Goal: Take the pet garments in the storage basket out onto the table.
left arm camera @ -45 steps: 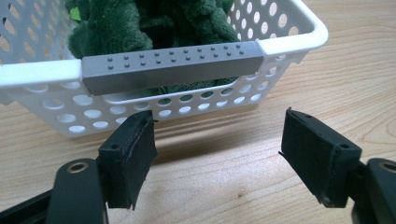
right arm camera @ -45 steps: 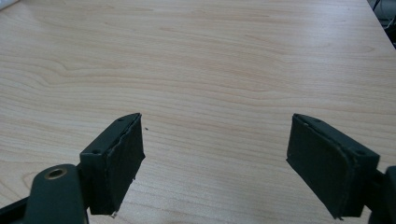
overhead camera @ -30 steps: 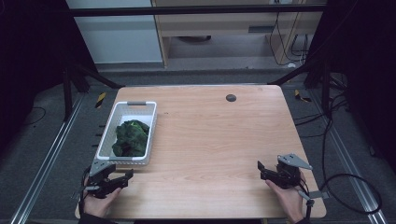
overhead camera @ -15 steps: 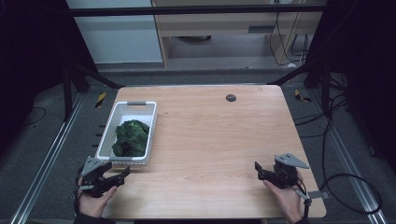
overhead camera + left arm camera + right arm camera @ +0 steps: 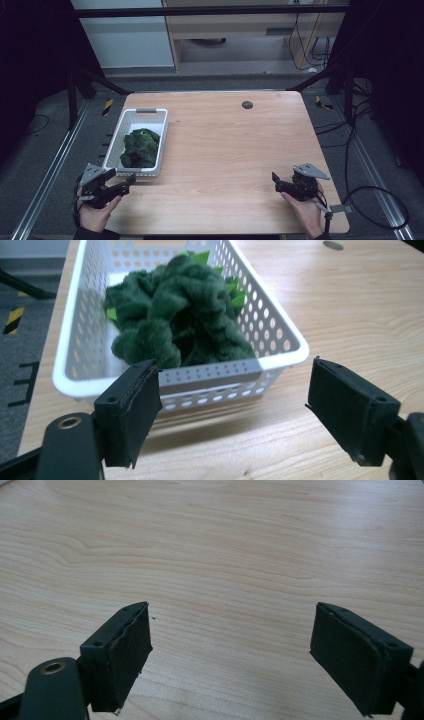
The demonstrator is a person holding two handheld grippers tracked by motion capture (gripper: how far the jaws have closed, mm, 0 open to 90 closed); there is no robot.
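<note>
A white perforated basket [image 5: 131,129] [image 5: 280,325] stands on the left part of the wooden table [image 5: 225,150]. Inside it lies a bundle of dark green fuzzy cloth [image 5: 141,147] [image 5: 180,315] with some bright green bits. My left gripper [image 5: 127,182] [image 5: 232,407] is held at the table's front left corner, just short of the basket's near end, open and empty. My right gripper [image 5: 275,182] [image 5: 232,655] hovers low over bare wood at the front right, also open and empty.
A small dark round disc [image 5: 247,104] [image 5: 332,245] sits at the far middle of the table. Dark frame posts and cables [image 5: 360,115] surround the table, with grey floor and yellow-black tape marks [image 5: 107,106] to the left.
The left gripper has drawn back toward the front left corner and a little away from the basket. The right gripper has barely shifted.
</note>
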